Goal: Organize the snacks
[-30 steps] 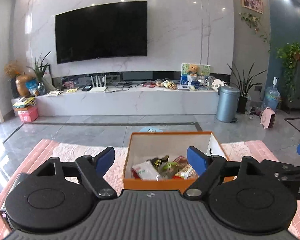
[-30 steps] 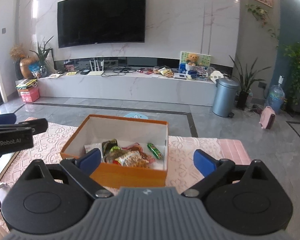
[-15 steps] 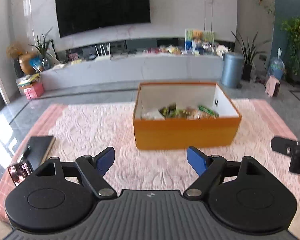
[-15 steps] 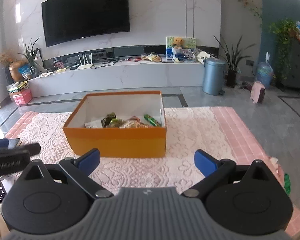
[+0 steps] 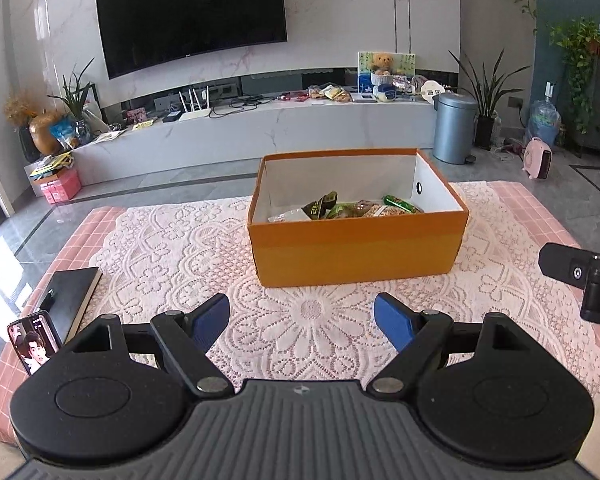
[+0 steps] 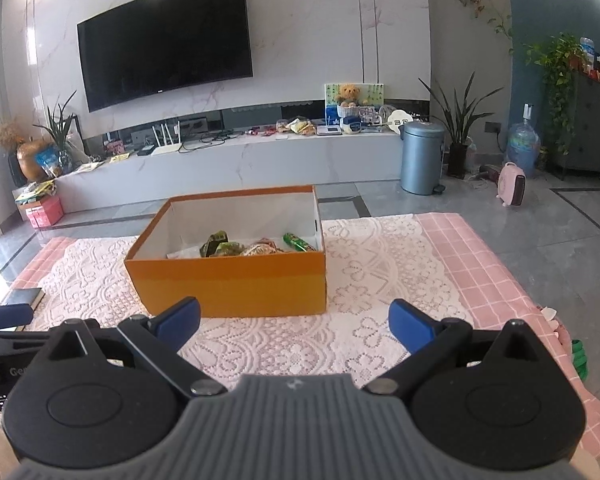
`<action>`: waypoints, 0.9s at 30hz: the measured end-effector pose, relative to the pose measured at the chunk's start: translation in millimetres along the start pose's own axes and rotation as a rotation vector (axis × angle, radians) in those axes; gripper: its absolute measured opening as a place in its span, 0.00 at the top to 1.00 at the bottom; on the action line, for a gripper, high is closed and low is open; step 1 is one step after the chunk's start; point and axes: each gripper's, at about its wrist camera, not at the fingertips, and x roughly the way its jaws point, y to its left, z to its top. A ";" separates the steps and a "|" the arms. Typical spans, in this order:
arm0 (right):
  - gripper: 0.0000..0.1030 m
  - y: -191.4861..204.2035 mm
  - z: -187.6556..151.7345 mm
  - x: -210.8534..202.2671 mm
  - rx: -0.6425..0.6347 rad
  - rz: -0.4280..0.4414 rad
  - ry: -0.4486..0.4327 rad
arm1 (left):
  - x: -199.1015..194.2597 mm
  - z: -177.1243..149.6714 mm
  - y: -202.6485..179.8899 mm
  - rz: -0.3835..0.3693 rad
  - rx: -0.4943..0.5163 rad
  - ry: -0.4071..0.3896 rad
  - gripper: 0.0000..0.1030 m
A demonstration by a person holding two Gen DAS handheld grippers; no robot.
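The snacks [image 5: 352, 210] lie heaped inside the open orange box [image 5: 356, 248] on the lace cloth [image 5: 172, 248], none showing outside it (a layout that fits sorting finished or a rearranging inside the box yet to come). The left gripper [image 5: 302, 322] and right gripper [image 6: 294, 326] hang near the box, both spread wide and empty, so no step is settled.

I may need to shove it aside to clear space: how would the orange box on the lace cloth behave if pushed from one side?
The orange box looks like cardboard, low and wide, so it should slide, not tip. With only a few snack packets inside, it is probably light. The lace cloth might bunch up under it.
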 end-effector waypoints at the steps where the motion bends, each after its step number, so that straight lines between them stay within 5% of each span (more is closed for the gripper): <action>1: 0.05 0.0 0.2 0.1 -0.001 0.001 -0.001 | 0.0 0.2 0.1 0.001 -0.001 -0.001 0.07; 27: 0.05 -0.9 -2.7 -1.2 -0.005 0.021 -0.013 | -5.2 3.8 -0.5 -0.008 -0.004 -0.015 0.07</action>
